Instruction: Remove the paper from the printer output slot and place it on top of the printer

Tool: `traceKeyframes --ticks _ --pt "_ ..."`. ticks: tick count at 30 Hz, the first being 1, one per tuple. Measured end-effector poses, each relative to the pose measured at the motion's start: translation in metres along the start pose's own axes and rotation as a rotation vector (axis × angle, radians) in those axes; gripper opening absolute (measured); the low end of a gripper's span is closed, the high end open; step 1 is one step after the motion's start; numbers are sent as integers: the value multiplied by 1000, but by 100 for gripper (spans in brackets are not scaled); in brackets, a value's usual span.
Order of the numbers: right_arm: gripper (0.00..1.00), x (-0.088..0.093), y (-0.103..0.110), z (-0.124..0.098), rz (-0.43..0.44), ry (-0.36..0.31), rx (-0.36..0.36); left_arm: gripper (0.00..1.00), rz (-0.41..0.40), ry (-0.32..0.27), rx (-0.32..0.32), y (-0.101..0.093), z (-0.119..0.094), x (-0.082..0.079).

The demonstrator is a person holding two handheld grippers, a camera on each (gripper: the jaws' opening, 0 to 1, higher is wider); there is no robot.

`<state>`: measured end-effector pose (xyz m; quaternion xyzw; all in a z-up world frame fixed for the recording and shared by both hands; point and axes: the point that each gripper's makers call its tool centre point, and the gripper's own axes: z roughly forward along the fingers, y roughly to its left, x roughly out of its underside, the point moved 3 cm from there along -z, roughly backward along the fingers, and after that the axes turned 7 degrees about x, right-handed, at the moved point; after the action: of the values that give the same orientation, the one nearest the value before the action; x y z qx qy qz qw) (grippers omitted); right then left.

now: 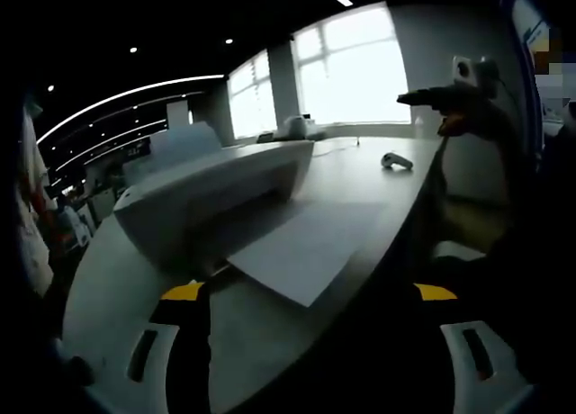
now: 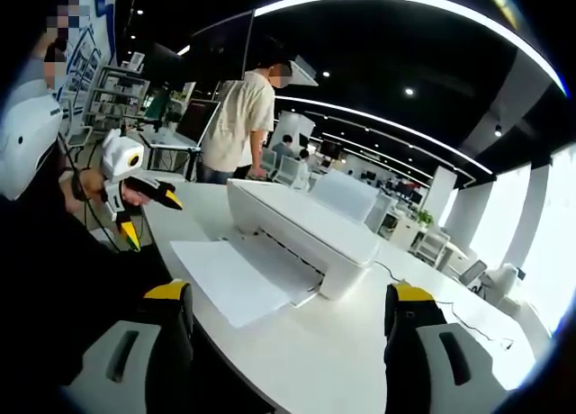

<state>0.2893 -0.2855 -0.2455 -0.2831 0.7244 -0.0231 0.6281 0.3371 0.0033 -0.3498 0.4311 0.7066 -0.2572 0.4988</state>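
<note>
A white printer point(image 1: 207, 193) point(image 2: 306, 229) stands on a white table point(image 2: 315, 360). A sheet of paper point(image 1: 310, 243) point(image 2: 238, 274) lies flat out of its output slot toward the table's edge. My left gripper point(image 1: 310, 292) is open just short of the paper's near edge, nothing between its jaws. In the right gripper view it hangs left of the paper as a white body with yellow-tipped jaws apart point(image 2: 148, 214). My right gripper point(image 2: 288, 292) is open in front of the printer, a little back from the paper. From the left gripper view it hovers off the table's far side point(image 1: 432, 108).
A person point(image 2: 241, 117) stands behind the table's far end. A small white device point(image 1: 396, 161) lies on the table beyond the printer, and a cable point(image 2: 450, 315) trails across the top. Bright windows point(image 1: 351, 67) and office chairs point(image 2: 292, 171) lie further off.
</note>
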Motion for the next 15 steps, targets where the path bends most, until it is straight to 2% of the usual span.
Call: traceKeyframes --ticks 15 --pt "83 -2 0 0 -2 -1 3 93 5 6 -1 -1 1 1"
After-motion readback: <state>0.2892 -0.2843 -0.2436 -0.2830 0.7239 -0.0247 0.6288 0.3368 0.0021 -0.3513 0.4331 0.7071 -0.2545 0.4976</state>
